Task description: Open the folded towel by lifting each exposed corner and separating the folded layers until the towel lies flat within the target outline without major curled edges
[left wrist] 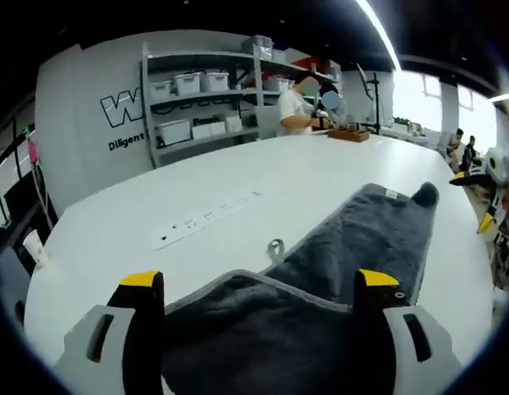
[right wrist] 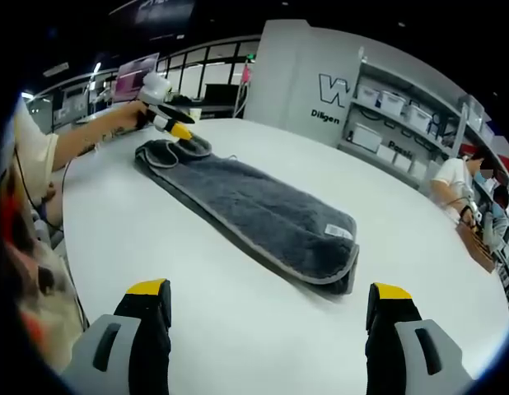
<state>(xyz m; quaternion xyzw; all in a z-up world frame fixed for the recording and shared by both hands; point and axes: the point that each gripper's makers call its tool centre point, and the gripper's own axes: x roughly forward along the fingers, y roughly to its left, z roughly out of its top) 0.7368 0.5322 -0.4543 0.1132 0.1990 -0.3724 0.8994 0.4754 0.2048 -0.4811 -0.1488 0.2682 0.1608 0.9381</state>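
Lying as a long folded strip on the white surface (right wrist: 238, 313), the grey towel (right wrist: 246, 210) looks soft, limp and light. Left tongs (right wrist: 179, 129) are at its far end with the towel edge between spread jaws, no pinch apparent; right tongs (right wrist: 269, 303), spread and empty, hover short of the labelled corner (right wrist: 341, 233), the likeliest hold.

A large white table (right wrist: 238, 304) is seen in both views. A long grey towel (right wrist: 254, 210), folded lengthwise, is laid flat on it, its doubled end at 4 o'clock in the right gripper view. Small dark markings (left wrist: 207, 219) are noted at 10 o'clock of the towel in the left gripper view.
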